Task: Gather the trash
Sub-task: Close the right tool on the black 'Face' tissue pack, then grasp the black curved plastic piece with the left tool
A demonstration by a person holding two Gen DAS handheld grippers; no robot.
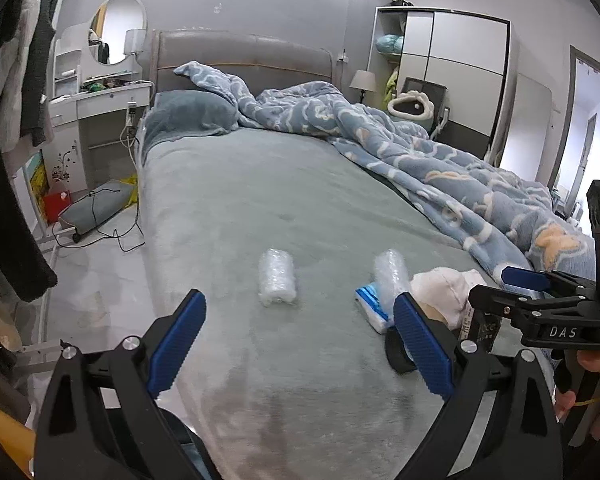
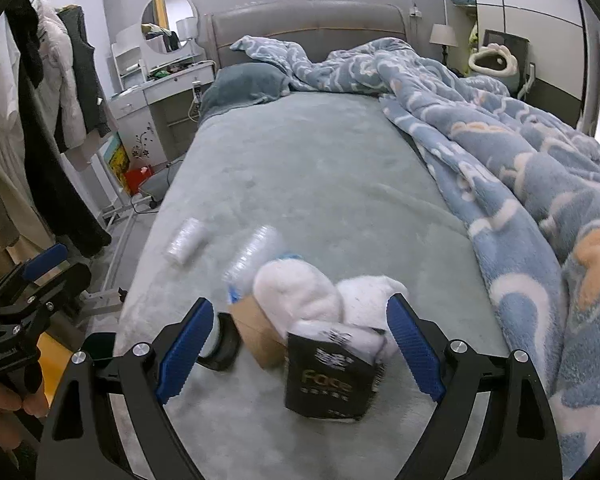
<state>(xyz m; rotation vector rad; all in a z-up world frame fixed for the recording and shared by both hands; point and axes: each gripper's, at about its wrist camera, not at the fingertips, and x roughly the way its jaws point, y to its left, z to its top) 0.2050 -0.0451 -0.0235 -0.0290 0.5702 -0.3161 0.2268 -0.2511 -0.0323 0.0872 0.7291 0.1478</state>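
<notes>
While both grippers hover over the grey-green bed (image 1: pixel 260 184), the left gripper (image 1: pixel 300 344) and right gripper (image 2: pixel 300 344) are spread wide, nothing pinched. Trash sits lower centre: two bubble-wrap rolls (image 1: pixel 278 276), black packet (image 2: pixel 330 376), cardboard piece (image 2: pixel 256 330), white plush slippers (image 2: pixel 300 292) touching the packet.

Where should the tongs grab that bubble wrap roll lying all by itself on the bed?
Probably across the middle of the bubble wrap roll, coming down from above. It lies flat, pointing away, clear of the other items, so its long sides are free for the open left tongs.
</notes>
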